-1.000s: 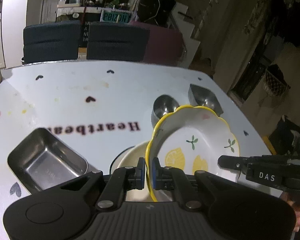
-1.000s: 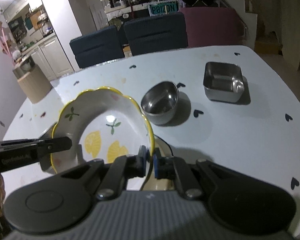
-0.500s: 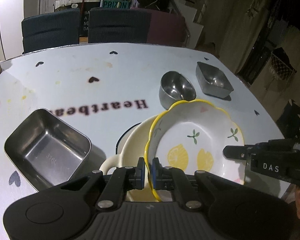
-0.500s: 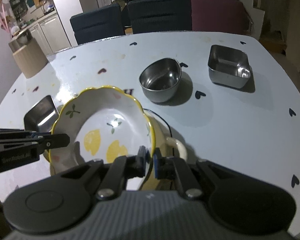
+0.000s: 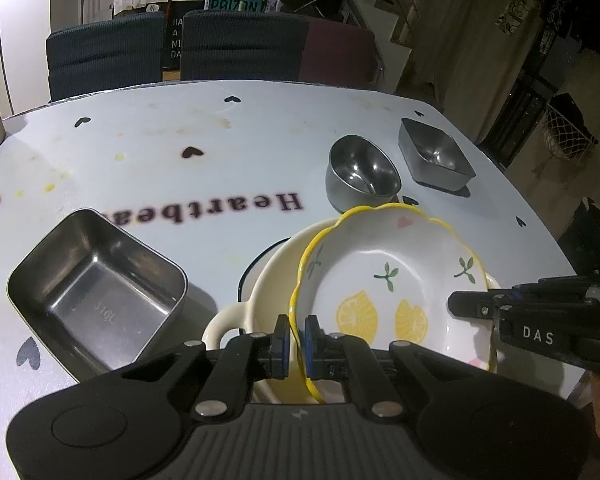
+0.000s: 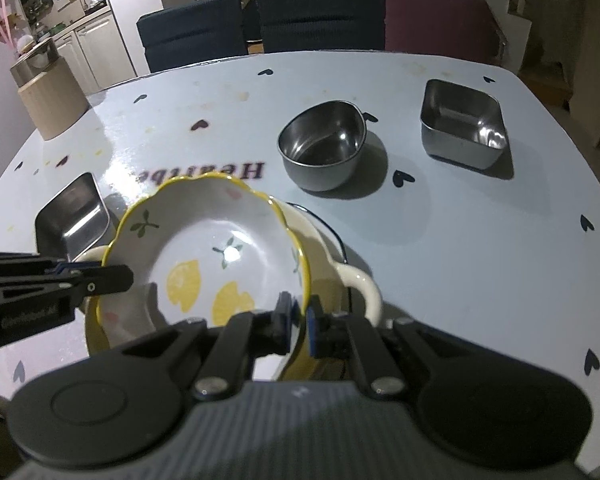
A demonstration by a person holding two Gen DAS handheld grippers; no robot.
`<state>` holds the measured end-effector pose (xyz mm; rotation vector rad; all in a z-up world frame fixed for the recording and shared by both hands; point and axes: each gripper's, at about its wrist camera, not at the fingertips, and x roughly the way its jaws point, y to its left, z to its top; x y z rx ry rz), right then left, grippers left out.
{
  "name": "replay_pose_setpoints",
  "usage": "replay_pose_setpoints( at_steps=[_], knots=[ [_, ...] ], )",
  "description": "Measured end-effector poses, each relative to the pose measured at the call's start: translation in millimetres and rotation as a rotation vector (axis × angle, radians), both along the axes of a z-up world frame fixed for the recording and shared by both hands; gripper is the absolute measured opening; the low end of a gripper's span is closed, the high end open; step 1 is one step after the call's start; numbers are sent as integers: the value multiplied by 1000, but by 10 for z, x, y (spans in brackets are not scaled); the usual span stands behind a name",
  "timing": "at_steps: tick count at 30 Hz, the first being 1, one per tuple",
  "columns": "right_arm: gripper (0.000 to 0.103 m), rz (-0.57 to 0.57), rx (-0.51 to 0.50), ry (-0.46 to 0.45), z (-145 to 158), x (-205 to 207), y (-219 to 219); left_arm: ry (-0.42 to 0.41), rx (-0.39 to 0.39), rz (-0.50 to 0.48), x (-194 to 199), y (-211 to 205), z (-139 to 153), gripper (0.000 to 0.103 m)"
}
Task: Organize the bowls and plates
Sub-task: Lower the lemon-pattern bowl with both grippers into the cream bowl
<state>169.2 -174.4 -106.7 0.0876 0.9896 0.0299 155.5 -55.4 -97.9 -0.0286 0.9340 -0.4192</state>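
Gripping the lemon-print bowl (image 5: 388, 280) by opposite sides of its scalloped yellow rim: left hand-held gripper (image 5: 294, 340) clenched on one edge, right hand-held gripper (image 6: 298, 320) clenched on the other, sharing the load and keeping it level. Hovering low over, perhaps already touching, the cream handled dish (image 5: 276, 276) on the tabletop (image 5: 220, 152), apparently for nesting; contact too hard to tell. Leaving the round steel bowl (image 6: 324, 148), the square steel container (image 6: 462, 124) and the rectangular steel tray (image 5: 96, 292) standing apart, seemingly awaiting sorting.
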Motion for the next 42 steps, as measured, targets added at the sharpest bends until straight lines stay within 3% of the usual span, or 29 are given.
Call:
replay_pose_setpoints(
  at_steps=[42],
  knots=[
    [12, -18, -21, 56, -111, 116, 76, 28, 16, -16, 15, 11, -35, 10]
  ],
)
